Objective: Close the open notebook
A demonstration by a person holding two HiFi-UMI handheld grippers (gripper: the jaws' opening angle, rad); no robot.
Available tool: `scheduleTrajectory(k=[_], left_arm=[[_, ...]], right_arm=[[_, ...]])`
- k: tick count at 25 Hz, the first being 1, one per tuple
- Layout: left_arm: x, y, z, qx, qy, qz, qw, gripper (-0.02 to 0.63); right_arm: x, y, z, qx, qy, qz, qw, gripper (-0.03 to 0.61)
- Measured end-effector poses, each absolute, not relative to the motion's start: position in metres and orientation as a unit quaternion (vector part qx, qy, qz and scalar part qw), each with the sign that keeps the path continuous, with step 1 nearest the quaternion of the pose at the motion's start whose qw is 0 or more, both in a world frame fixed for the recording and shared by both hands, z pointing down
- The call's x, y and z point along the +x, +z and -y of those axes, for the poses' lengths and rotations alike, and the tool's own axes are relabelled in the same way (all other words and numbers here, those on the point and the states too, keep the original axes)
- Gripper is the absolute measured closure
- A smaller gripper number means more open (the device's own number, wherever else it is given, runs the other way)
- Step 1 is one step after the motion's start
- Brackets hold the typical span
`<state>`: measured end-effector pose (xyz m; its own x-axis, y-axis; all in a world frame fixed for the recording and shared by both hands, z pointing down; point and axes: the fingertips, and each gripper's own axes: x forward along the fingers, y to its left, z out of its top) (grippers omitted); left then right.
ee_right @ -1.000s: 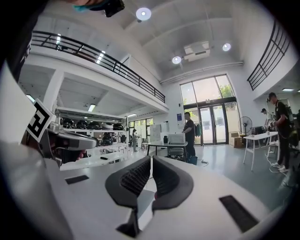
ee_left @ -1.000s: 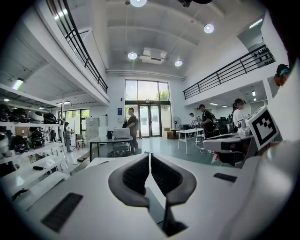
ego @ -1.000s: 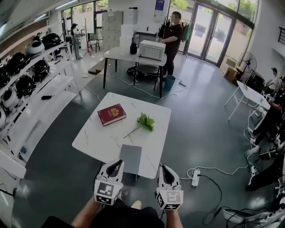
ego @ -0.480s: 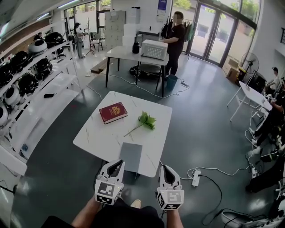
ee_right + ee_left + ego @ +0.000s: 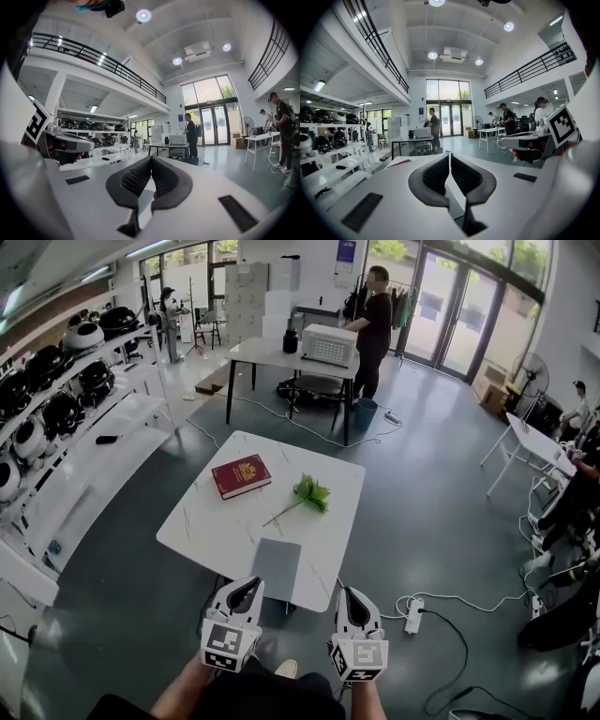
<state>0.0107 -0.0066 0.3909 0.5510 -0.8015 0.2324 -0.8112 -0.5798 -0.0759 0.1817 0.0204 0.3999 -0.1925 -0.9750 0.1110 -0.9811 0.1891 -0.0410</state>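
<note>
The grey notebook [image 5: 277,568] lies flat on the near part of the white counter [image 5: 192,521], close to its front edge. It shows one plain cover and no spread pages, so I judge it already closed. Farther back lie a red book [image 5: 241,475] and a green sprig [image 5: 307,493], both well apart from it.

I hold my left gripper [image 5: 247,584] and right gripper [image 5: 348,595] low in front of me, short of the counter's edge and touching nothing. Each has its jaws pressed together with nothing between them.

What remains, I think, is to finish cleanly. I should keep both grippers back and level so neither one catches the notebook so near the edge. If the cover springs up, I should press it down with a shut tip rather than pinch it.

Against the earlier frames little differs. The counter and the room sit slightly higher and further right in my head view. The book, sprig and notebook lie as they did, and my grippers hang in almost the same spot.
</note>
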Motion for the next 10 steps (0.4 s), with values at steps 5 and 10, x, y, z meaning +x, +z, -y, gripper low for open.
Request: scheduleTrajectory(k=[5, 10], left_arm=[[0.0108, 0.3887, 0.0020, 0.880, 0.121, 0.459, 0.020, 0.583], [0.0128, 0.3902, 0.0007, 0.880, 0.120, 0.460, 0.020, 0.583]], right_arm=[[0.1816, 0.3977, -0.0247, 0.634, 0.050, 0.771, 0.030, 0.563], [0.1832, 0.3980, -0.0254, 0.634, 0.049, 0.772, 0.028, 0.563]])
